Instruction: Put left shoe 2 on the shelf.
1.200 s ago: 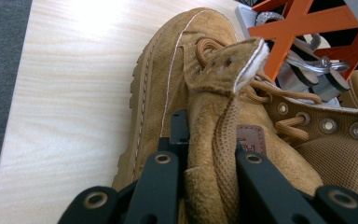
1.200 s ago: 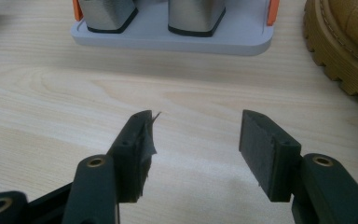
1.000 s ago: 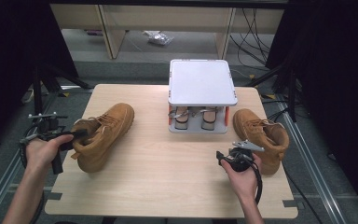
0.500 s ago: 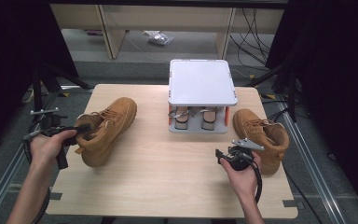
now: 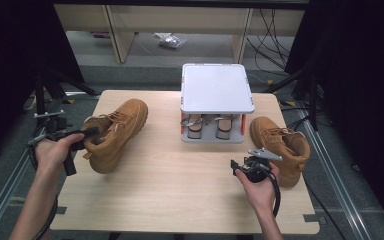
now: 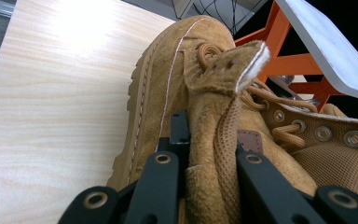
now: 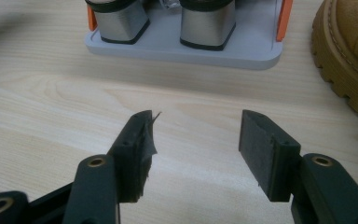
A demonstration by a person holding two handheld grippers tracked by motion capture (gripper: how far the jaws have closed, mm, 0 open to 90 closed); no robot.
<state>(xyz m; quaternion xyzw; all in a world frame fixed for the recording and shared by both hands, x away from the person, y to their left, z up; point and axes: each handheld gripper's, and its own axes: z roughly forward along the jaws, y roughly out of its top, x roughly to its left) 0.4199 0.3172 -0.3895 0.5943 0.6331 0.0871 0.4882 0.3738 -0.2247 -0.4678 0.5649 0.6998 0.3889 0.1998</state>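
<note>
A tan suede boot lies at the table's left, toe pointing to the far right. My left gripper is shut on the back of its ankle collar. In the left gripper view the jaws of the left gripper squeeze the padded collar of the boot from both sides. The matching boot stands at the right edge. Just left of it my right gripper hovers low over the wood. In its own view the right gripper is open with nothing between its pads, and the right boot's sole shows at the right.
A grey shoe rack with orange posts stands at the far middle of the table. A pair of heeled shoes sits on its lower shelf. Black curtains, frame rails and cables surround the table.
The left gripper has carried the left boot slightly toward the far side of the table, tipping it a little. The right gripper and right boot have kept still.
</note>
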